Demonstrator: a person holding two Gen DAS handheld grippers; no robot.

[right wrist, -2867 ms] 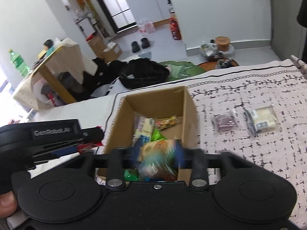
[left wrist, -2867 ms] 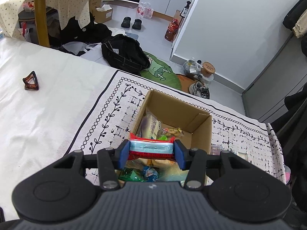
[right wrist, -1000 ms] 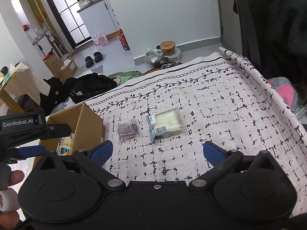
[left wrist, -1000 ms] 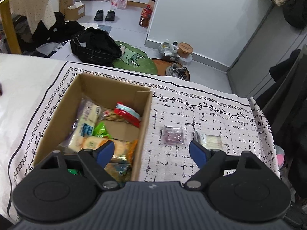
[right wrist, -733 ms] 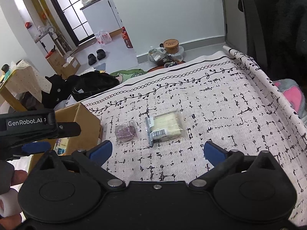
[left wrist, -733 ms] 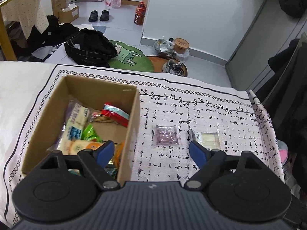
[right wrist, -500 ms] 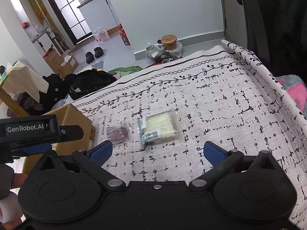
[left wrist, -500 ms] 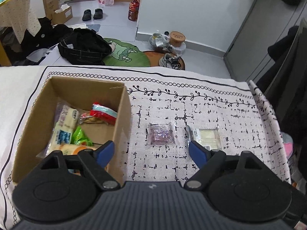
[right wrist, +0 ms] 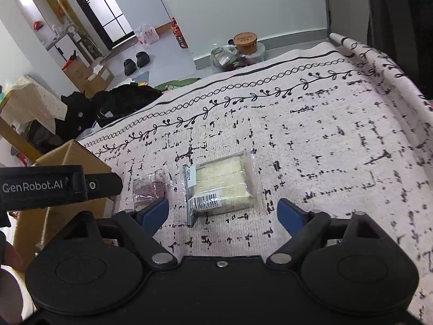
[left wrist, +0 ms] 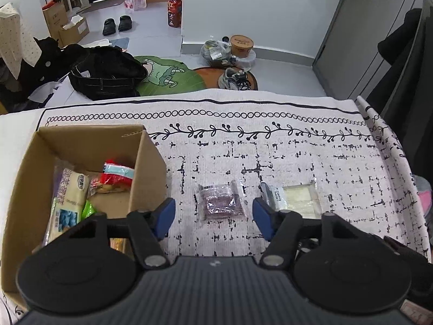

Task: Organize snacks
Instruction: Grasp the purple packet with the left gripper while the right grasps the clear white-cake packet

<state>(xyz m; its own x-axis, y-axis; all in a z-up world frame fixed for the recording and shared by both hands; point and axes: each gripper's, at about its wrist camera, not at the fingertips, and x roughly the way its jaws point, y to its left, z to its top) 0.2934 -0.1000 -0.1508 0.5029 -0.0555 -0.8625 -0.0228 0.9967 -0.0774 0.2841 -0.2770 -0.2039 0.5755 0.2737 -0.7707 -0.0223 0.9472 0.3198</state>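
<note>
A cardboard box [left wrist: 151, 157] at the left holds several snack packets, among them a red and light-blue one [left wrist: 117, 174]. On the patterned cloth [left wrist: 270, 149] lie a clear packet with a purple snack [left wrist: 220, 201] and a clear packet with a pale cake [left wrist: 296, 199]. My left gripper [left wrist: 213, 218] hangs open just above and in front of the purple packet, its fingers either side of it. Over the pale cake packet [right wrist: 220, 187] my right gripper [right wrist: 223, 214] is open and empty. The purple packet [right wrist: 150, 188] and the box [right wrist: 70, 157] show left of it.
The cloth's right edge [left wrist: 389, 140] drops off beside dark hanging clothes. Beyond the far edge the floor holds a black bag [left wrist: 108, 73], a green mat [left wrist: 165, 75], shoes and jars. The left gripper's body [right wrist: 54, 185] and a hand reach in at left.
Both grippers let go of their snacks into the box, opened, and swung right. In the last second they lowered toward the two packets on the cloth.
</note>
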